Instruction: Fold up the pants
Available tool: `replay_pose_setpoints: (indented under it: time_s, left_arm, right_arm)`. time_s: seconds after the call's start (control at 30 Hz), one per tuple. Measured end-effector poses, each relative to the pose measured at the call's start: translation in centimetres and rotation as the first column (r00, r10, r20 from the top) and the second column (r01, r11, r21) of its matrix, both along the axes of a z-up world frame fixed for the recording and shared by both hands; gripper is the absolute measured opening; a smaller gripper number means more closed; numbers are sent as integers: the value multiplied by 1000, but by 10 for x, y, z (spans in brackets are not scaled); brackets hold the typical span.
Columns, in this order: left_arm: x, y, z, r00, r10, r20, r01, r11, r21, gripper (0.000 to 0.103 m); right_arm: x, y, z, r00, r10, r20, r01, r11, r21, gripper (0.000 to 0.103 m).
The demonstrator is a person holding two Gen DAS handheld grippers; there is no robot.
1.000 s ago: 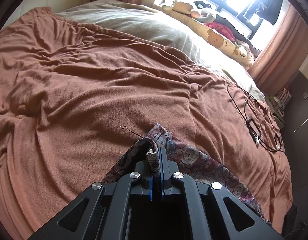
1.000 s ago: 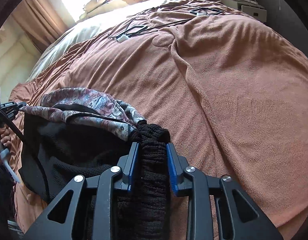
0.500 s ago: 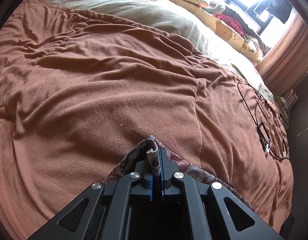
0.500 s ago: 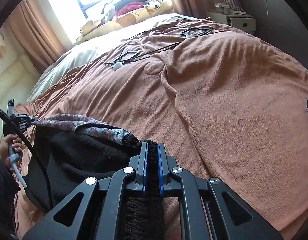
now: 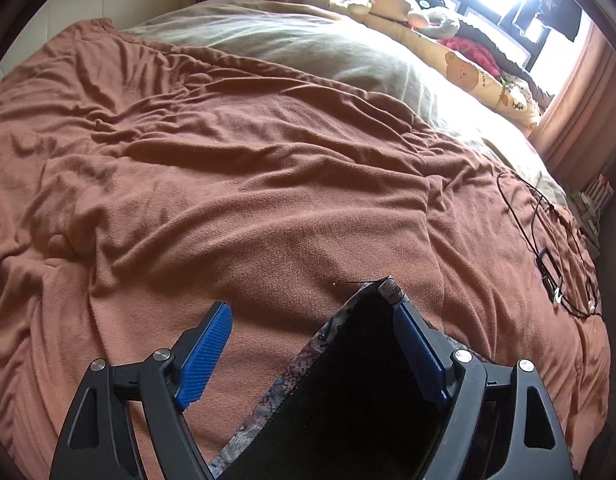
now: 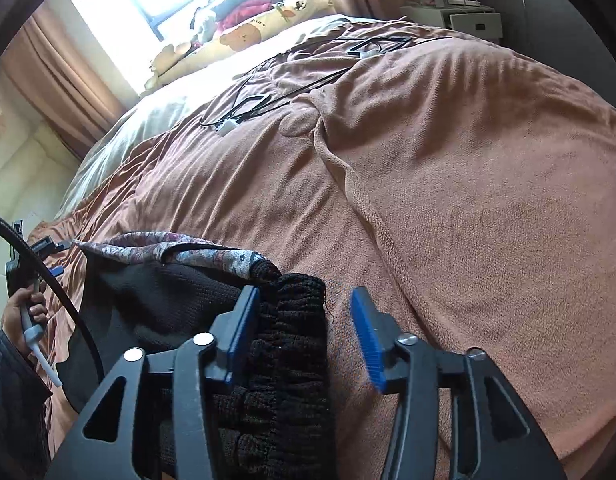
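Left wrist view: my left gripper (image 5: 308,344) has just sprung wide apart, and the pants (image 5: 348,392) lie loose between the pads, a corner leaning on the right-hand pad, nothing squeezed. From that corner the patterned hem runs down toward the camera, black lining facing up.

Right wrist cam: my right gripper (image 6: 304,320) has just been opening too. The black knit waistband (image 6: 292,344) sits between the pads, against the left one and clear of the right, and it runs straight back toward the camera. From there the pants stretch left across the brown blanket (image 6: 448,200) toward my left hand (image 6: 22,312).

Past the pants the blanket is bare and rumpled. Black cables (image 5: 548,240) lie farther off. No readable writing anywhere.
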State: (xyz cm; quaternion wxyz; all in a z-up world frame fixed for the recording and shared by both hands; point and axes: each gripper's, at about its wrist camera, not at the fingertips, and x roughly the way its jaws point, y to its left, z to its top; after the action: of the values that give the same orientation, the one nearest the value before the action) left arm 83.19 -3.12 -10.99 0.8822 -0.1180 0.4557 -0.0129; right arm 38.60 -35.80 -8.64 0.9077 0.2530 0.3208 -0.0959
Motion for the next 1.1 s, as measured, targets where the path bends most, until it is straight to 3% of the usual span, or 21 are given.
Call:
replay_pose_setpoints:
  time_s: [0.27,0.5,0.87,1.1]
  left_arm:
    - [-55,33,29,1000,-20,15,19,1000,8,84]
    - [-107,53,45,999,-30,20,30,1000,3,73]
    - [-174,79,31,1000,15,-16,-16,996,-87,55]
    - [-207,87,15,999,34,-37,-39,985,-165,54]
  right_arm:
    - [-11,3,2,1000,12,-20,-12,1000,21,53]
    - [-19,7,8,999,40,-24,-39,999,20,53]
    - [-42,7,10,997,57,-55,-54,997,60,53]
    - [-67,7,10,998,48,-43,-43,993,110,60]
